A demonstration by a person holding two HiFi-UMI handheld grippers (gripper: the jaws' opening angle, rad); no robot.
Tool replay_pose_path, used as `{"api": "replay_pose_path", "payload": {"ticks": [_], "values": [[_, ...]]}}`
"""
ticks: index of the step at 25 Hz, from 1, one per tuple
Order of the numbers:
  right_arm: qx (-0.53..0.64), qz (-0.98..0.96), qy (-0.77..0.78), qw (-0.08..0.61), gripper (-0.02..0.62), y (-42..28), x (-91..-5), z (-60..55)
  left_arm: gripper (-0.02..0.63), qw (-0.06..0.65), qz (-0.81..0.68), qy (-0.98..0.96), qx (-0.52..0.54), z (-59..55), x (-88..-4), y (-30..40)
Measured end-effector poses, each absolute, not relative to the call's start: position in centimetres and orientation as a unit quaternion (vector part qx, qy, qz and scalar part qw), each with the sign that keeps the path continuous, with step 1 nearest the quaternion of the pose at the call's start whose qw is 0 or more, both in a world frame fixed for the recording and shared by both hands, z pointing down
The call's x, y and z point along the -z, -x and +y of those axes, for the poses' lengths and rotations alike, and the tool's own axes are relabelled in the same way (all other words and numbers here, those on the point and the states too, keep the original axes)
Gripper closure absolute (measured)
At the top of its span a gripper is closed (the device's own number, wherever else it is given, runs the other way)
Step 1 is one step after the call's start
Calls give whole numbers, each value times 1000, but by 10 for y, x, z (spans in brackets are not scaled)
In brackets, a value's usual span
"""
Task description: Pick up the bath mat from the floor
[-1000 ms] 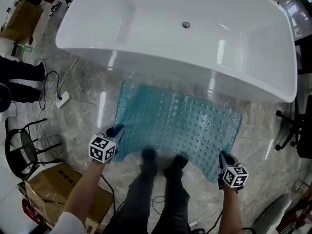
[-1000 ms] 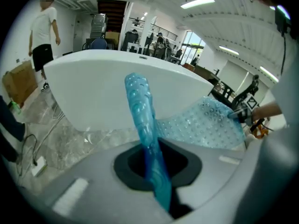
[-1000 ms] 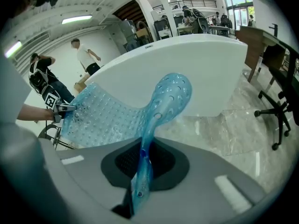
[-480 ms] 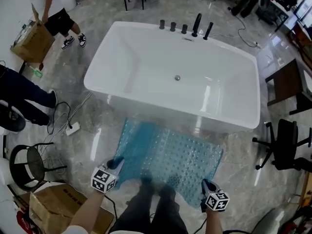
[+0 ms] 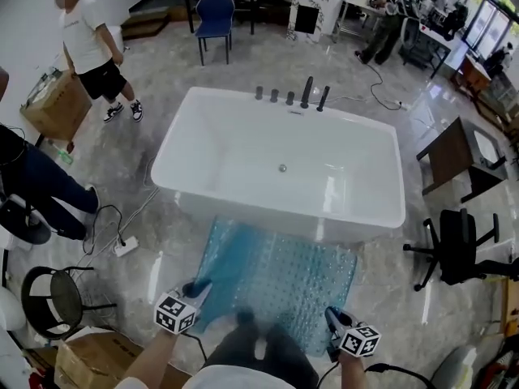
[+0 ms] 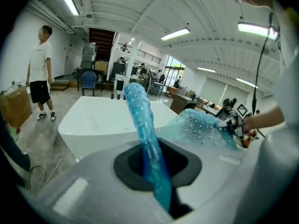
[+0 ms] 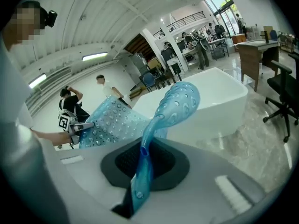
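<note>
The translucent blue bath mat [image 5: 276, 270] with suction bumps hangs lifted in front of the white bathtub [image 5: 280, 168], stretched between my two grippers. My left gripper [image 5: 195, 290] is shut on the mat's near left corner, and its own view shows the mat edge [image 6: 145, 129] clamped between the jaws. My right gripper [image 5: 331, 318] is shut on the near right corner, with the mat edge [image 7: 161, 120] pinched in its jaws. In each gripper view the other gripper shows across the mat.
Cardboard boxes [image 5: 89, 359] sit at my lower left beside a black stool [image 5: 53, 298]. A cable and power strip [image 5: 126, 245] lie on the marble floor. An office chair [image 5: 458, 245] stands right. People stand at the left, one [image 5: 93, 47] beside a box.
The view has risen and pulled back from the tub. Both grippers stay shut on the mat corners and have lifted it, so it looks smaller and more bunched.
</note>
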State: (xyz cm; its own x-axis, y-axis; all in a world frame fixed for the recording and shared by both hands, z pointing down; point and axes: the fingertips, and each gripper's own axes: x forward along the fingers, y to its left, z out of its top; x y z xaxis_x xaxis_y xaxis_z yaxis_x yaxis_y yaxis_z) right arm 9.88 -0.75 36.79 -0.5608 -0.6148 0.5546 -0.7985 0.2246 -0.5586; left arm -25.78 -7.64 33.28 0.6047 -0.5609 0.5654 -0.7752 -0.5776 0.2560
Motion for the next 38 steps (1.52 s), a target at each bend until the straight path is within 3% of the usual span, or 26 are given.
{"api": "replay_pose_path", "payload": {"ticks": [12, 22, 28, 38], "values": [[-408, -795, -448, -1, 571, -106, -262, 54, 581, 208, -355, -894, -176, -17, -246, 193], [-384, -818, -428, -15, 568, -179, -229, 135, 580, 232, -396, -879, -135, 73, -216, 114], [-369, -837, -405, 11, 568, -217, -229, 184, 580, 230, -424, -869, -113, 137, -208, 75], [-343, -859, -379, 34, 565, -225, -209, 230, 580, 237, -462, -849, -94, 210, -198, 78]]}}
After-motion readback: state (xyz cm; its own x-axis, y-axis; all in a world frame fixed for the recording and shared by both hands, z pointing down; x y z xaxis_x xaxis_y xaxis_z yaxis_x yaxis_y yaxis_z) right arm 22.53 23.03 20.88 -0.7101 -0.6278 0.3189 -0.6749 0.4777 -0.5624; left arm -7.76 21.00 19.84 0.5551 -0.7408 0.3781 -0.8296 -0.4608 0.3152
